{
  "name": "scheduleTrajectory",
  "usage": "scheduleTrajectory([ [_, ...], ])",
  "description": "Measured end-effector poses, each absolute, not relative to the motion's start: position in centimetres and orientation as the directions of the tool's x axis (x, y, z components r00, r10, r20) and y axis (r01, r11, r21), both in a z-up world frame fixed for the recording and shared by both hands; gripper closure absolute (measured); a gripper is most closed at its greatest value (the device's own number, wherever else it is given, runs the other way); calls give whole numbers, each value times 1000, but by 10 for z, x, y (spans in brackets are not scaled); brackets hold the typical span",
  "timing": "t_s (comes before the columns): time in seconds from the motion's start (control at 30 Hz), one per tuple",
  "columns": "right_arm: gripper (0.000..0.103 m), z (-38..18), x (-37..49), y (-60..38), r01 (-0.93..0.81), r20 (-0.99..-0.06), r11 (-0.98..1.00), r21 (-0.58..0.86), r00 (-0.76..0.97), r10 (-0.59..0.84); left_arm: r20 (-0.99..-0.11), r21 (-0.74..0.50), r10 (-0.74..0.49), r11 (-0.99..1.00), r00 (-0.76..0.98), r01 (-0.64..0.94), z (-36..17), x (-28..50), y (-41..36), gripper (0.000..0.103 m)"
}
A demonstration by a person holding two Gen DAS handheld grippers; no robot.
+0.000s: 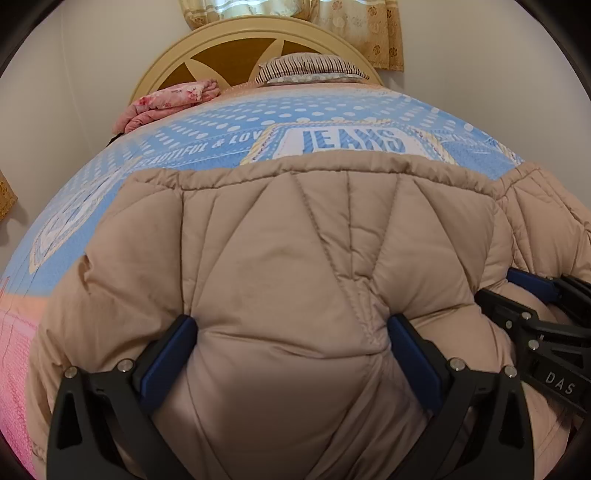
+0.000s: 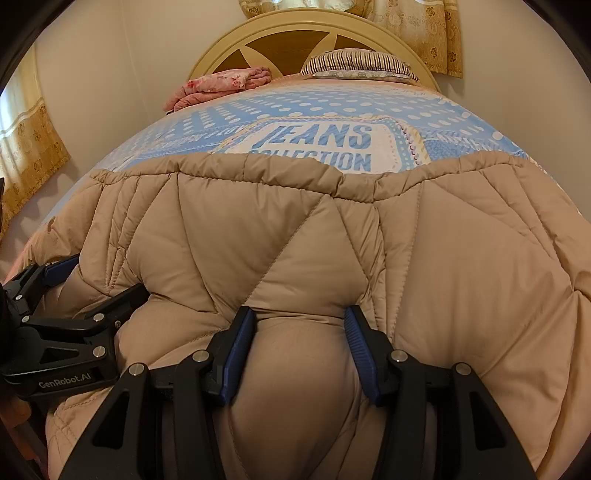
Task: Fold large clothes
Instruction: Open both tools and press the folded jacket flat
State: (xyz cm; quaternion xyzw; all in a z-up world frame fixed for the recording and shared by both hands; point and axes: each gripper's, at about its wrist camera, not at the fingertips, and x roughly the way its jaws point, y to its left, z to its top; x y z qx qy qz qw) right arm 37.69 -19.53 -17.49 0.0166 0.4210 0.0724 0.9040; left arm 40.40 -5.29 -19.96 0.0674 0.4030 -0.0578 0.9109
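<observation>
A puffy beige quilted coat lies spread over the near half of the bed and fills the lower part of both views. My left gripper is shut on a thick bulge of its padding, the blue pads pressing in from both sides. My right gripper is shut on a narrower bulge of the same coat, a blue pad on each side of it. The two grippers sit side by side: the right one shows at the right edge of the left wrist view, the left one at the left edge of the right wrist view.
The bed has a light blue dotted cover printed with "JEANS". At its far end are a folded pink blanket, a striped pillow and a cream headboard. A pink sheet shows at the left. Yellow curtains hang behind.
</observation>
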Motion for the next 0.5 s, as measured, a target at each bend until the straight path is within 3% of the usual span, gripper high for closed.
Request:
scheduleTrajectory([
  [0.2,50,-170,377,-194,-117,-765,990,79,630,136,-742,73,-54,984,669,160,-200,405,-52,0],
  [0.37,50,-135,375,-213,-25,-677,982,189,721,149,-742,66,-59,985,668,161,-200,404,-52,0],
  [0.5,50,-153,401,-212,16,-742,988,152,662,104,-744,65,-59,985,666,160,-200,405,-52,0],
])
